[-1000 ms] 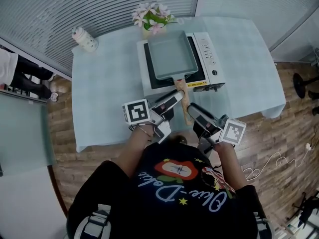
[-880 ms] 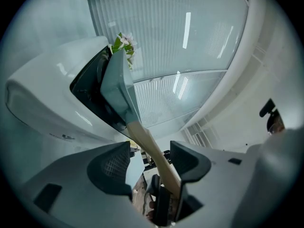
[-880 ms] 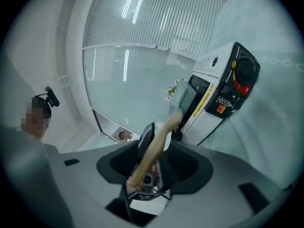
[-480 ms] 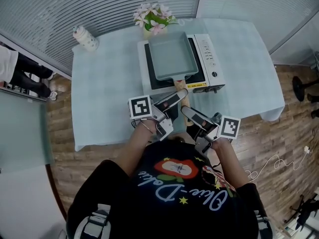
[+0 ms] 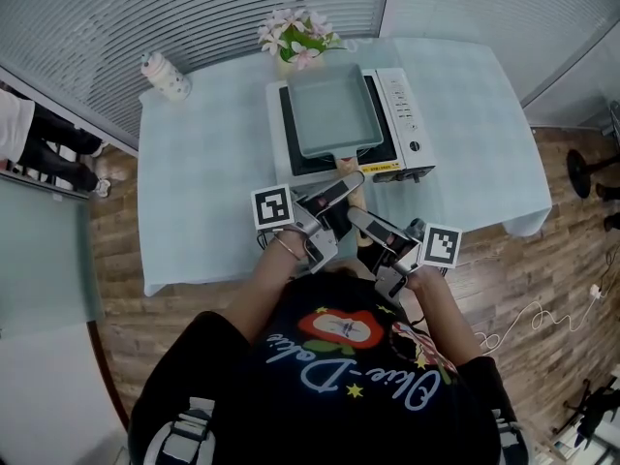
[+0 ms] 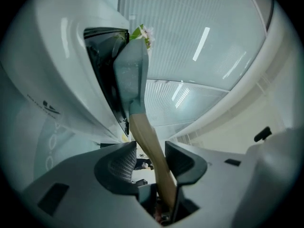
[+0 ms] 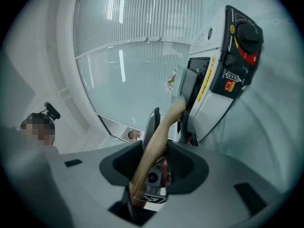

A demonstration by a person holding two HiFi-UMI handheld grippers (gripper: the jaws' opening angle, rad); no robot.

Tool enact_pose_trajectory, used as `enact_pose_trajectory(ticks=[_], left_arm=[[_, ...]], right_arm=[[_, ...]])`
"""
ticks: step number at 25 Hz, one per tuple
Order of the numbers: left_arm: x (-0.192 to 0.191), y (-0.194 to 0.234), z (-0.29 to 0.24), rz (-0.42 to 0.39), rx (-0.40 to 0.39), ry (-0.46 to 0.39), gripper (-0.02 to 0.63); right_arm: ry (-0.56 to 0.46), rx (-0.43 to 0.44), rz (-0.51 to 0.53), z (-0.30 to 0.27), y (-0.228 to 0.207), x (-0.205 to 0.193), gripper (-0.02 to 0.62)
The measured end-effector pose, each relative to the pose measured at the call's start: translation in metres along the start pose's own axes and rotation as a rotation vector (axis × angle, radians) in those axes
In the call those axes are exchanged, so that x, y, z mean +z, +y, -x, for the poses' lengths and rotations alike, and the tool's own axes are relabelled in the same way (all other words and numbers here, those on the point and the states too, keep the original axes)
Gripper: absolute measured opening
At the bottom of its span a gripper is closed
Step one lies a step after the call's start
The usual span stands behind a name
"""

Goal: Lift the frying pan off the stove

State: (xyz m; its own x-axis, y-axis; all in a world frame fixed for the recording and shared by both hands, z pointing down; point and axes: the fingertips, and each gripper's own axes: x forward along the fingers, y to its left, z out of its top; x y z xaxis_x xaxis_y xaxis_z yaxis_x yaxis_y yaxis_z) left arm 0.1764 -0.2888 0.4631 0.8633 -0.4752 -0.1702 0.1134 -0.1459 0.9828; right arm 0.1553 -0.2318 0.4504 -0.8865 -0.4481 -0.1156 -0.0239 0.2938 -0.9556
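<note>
Pale checked cloth covers the table [image 5: 194,172]. Left tool [image 6: 151,152] is clamped on the smooth, slightly curved tan wooden handle [image 6: 141,129]. The frying pan [image 5: 334,112], rectangular, shallow and matte grey-blue, sits on a boxy white stove [image 5: 412,124] with a black top. Its long axis runs far to near, with the handle pointing at the person. Right tool [image 7: 156,148] is closed on the same handle, nearer its end.

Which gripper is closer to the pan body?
Left. The left gripper holds the handle just short of the pan body; the right gripper holds the handle's outer end, farther away.
</note>
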Motion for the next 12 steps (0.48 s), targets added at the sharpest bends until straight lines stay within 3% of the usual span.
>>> enact_pose_trajectory(ticks=[12], left_arm=[[-0.0027,-0.0008,0.0009,0.008,0.055,0.022,0.152]], right_arm=[[-0.013,0.004,-0.045,-0.0001,-0.0015,-0.0009,0.137]])
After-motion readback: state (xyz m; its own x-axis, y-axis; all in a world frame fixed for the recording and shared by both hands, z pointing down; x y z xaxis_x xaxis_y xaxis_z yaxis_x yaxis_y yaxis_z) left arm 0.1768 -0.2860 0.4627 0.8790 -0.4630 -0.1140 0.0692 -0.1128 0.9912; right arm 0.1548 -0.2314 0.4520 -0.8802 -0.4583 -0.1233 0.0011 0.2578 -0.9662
